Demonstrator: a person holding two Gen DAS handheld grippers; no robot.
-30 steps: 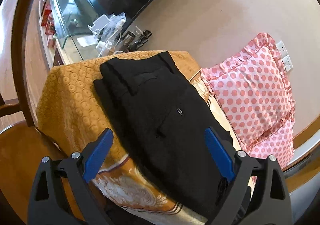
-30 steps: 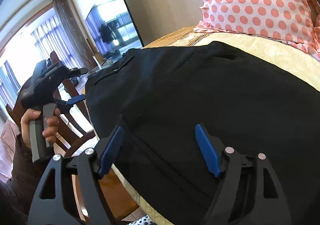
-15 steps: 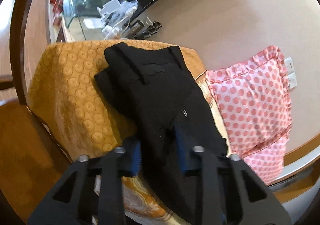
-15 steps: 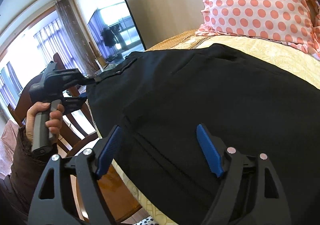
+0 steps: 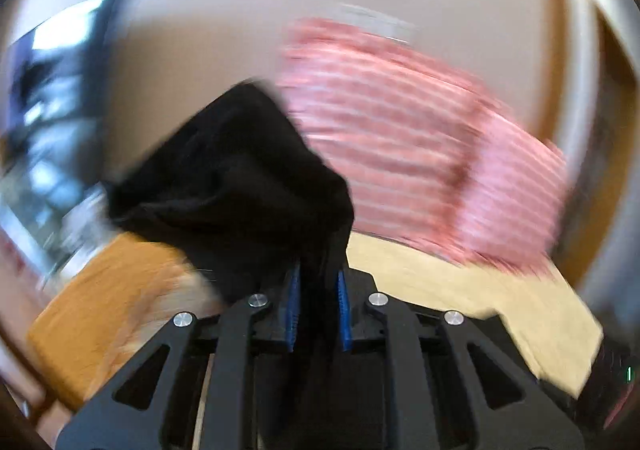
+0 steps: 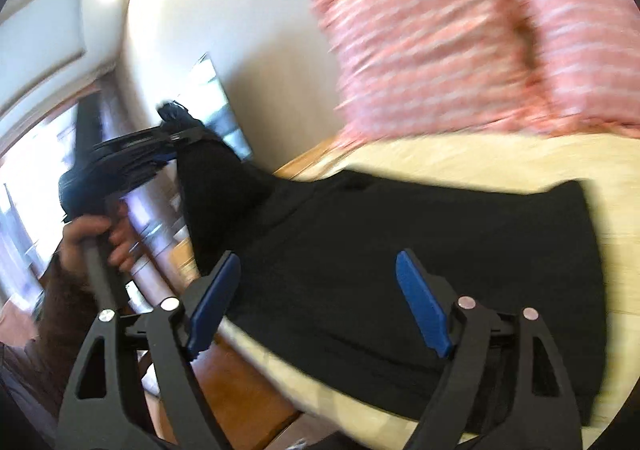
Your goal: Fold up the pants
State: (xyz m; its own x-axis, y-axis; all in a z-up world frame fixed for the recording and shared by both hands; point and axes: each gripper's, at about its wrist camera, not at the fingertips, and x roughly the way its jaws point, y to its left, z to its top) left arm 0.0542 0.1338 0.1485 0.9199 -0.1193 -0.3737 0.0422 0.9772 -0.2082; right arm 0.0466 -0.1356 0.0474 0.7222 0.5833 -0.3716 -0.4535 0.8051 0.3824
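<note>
The black pants (image 6: 420, 234) lie on the yellow-covered surface (image 6: 500, 162). My left gripper (image 5: 316, 306) is shut on one end of the pants (image 5: 240, 178) and holds it lifted above the surface; the cloth bunches up in front of the fingers. It also shows in the right wrist view (image 6: 160, 146), raised at the left with the cloth hanging from it. My right gripper (image 6: 320, 302) is open and empty, low over the near part of the pants. Both views are blurred by motion.
A pink dotted pillow (image 5: 420, 138) leans on the wall behind the pants, also seen in the right wrist view (image 6: 460, 30). An orange cover (image 5: 104, 298) hangs at the left end. A dark TV screen (image 5: 52, 90) is at the left. A wooden chair (image 6: 240, 382) stands below.
My left gripper has shut on the end of the pants and lifted it up off the surface. My right gripper has stayed open over the pants. Both cameras have swung.
</note>
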